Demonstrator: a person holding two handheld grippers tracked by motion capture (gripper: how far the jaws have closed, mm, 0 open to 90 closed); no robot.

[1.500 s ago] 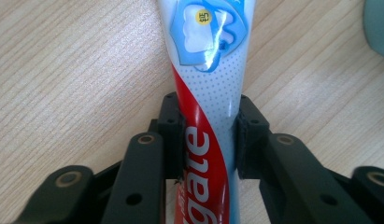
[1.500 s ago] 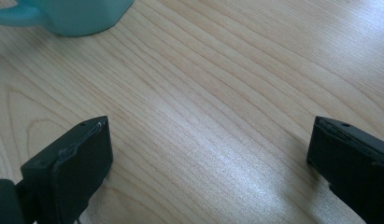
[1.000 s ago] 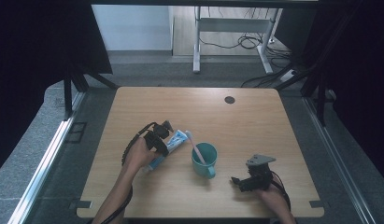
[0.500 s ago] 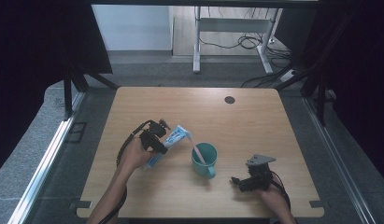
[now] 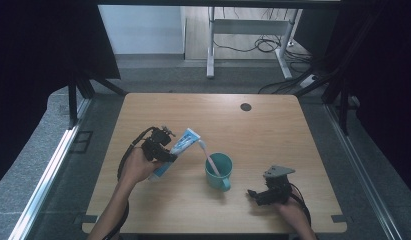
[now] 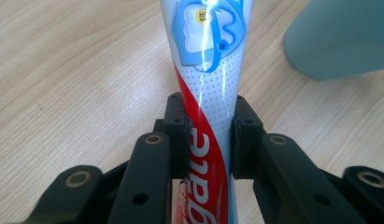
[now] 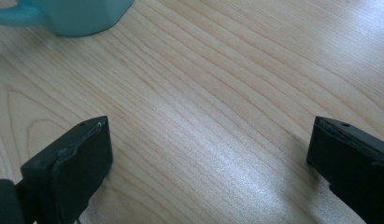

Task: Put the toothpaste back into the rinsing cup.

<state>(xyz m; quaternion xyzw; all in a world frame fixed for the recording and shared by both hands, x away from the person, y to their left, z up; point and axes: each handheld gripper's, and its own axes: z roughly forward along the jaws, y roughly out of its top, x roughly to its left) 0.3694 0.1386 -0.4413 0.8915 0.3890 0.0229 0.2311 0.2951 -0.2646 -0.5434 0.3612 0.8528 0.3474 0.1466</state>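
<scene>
The left gripper (image 5: 165, 146) has its jaws clamped on a toothpaste tube (image 5: 179, 149), the two black pads pinching the tube's waist just above the red lettering, as the left gripper view shows (image 6: 206, 88). In the high view the tube lies slanted over the left half of the table (image 5: 273, 130), its white cap end pointing right toward the teal cup (image 5: 218, 171), which stands near the middle with a toothbrush (image 5: 209, 159) leaning out of it toward the tube. The step in hand looks like bringing the tube to the cup, probably to stand it inside beside the brush. To do this well, the grip should hold firm at the waist without squeezing harder, since a soft tube buckles and may slip or twist between flat pads. The tube's lower end needs to clear the cup's rim before it goes down, and the approach should come from the side away from the brush so the handle is not knocked and the light cup does not tip. The right gripper (image 5: 264, 194) sits on the table near and right of the cup with its jaws spread wide and nothing between them (image 7: 208, 154); it could steady the cup by its handle if it wobbles.
</scene>
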